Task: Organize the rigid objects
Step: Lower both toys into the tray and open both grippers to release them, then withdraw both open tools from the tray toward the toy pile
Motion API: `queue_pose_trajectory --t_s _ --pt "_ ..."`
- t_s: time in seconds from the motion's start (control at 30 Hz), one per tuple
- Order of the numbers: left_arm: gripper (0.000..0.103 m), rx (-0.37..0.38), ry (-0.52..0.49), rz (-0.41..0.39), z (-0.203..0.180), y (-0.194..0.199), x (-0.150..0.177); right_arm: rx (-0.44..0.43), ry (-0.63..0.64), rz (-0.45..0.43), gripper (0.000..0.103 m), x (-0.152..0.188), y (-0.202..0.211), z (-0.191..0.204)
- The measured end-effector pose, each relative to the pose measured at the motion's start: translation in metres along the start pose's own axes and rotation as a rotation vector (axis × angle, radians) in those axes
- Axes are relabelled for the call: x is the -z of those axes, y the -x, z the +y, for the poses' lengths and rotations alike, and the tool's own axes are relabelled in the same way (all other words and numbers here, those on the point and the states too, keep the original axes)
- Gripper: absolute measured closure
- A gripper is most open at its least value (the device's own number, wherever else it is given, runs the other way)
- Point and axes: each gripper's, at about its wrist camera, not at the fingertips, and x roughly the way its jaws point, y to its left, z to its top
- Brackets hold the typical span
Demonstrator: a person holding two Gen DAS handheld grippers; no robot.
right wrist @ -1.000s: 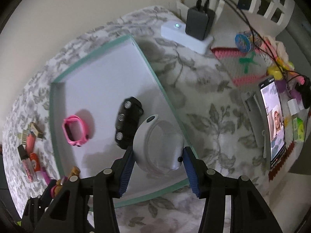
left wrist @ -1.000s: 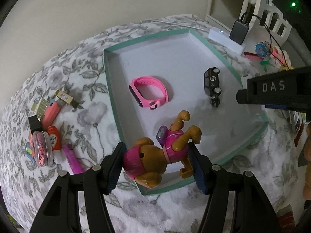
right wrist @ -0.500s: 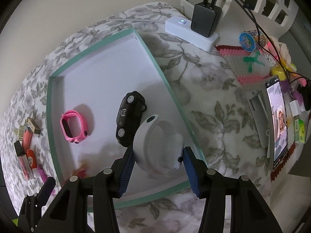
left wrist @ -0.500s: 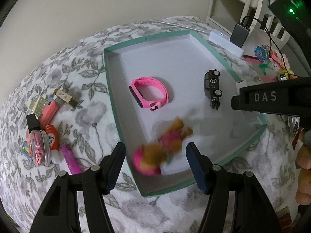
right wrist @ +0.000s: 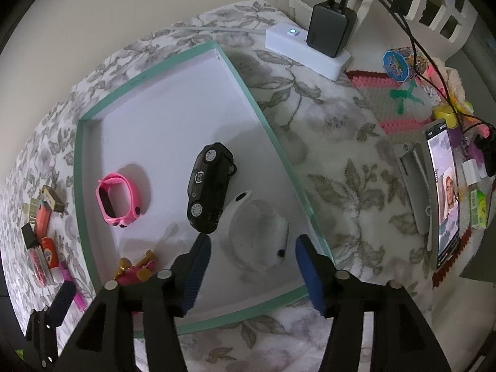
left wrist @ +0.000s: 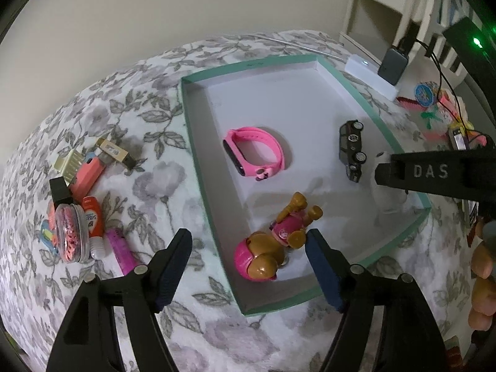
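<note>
L gripper (left wrist: 248,268) fingers wide, just been opening, pads clear of the toy dog (left wrist: 274,241); dog lies on its side in the near end of the green-rimmed tray (left wrist: 198,167), roughly btwn the fingers but untouched. R gripper (right wrist: 251,271) fingers also just been opening, apart from the white round case (right wrist: 257,235), which sits on the tray floor by the right rim. Black toy car (right wrist: 209,187) just beside the case, pink smartwatch (right wrist: 119,200) further left. Tray sits on a floral blanket (left wrist: 148,186). L view only: clutter pile (left wrist: 77,207) left of the tray seen clearly, person's hand (left wrist: 482,276) at right edge. R view only: phone (right wrist: 443,195) w/ lit screen, charger on power strip (right wrist: 310,48).
</note>
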Motion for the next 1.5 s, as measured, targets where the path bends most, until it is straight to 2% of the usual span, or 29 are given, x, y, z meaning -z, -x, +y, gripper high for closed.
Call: queue_pose_trajectory --t_s 0.27,0.33,0.43,0.53,0.73,1.07,1.13,1.27,1.37,1.47,1.5 --pt "0.027 -0.009 0.066 -0.007 0.016 0.002 -0.003 0.007 0.015 -0.004 0.032 -0.001 0.001 0.001" --pt "0.026 -0.011 0.106 -0.007 0.026 0.003 -0.004 0.011 0.014 -0.008 0.025 -0.002 0.001 0.001" --pt "0.026 -0.012 0.172 0.001 0.043 0.002 -0.005 0.01 0.018 -0.012 0.023 -0.002 0.001 0.001" --pt "0.026 -0.014 0.237 0.013 0.06 0.0 -0.005 0.008 0.028 -0.012 0.018 -0.002 0.0 0.004" --pt "0.025 -0.005 0.343 0.024 0.085 -0.003 0.0 0.01 0.052 -0.02 0.014 -0.001 0.001 0.011" --pt "0.025 0.016 0.456 0.039 0.115 -0.005 0.005 0.024 0.101 -0.034 0.013 0.002 0.005 0.025" --pt "0.025 0.009 0.484 0.045 0.122 -0.006 0.007 0.022 0.108 -0.038 0.007 0.003 0.006 0.028" --pt "0.024 -0.005 0.524 0.053 0.135 -0.006 0.01 0.006 0.123 -0.048 0.006 0.004 0.009 0.035" --pt "0.024 -0.025 0.552 0.042 0.145 -0.002 0.011 -0.007 0.132 -0.059 0.0 0.006 0.012 0.04" --pt "0.0 -0.042 0.579 0.019 0.155 0.002 0.012 -0.023 0.14 -0.07 0.0 0.009 0.015 0.046" --pt "0.0 -0.043 0.595 0.002 0.159 0.006 0.013 -0.029 0.144 -0.072 0.0 0.01 0.016 0.049"
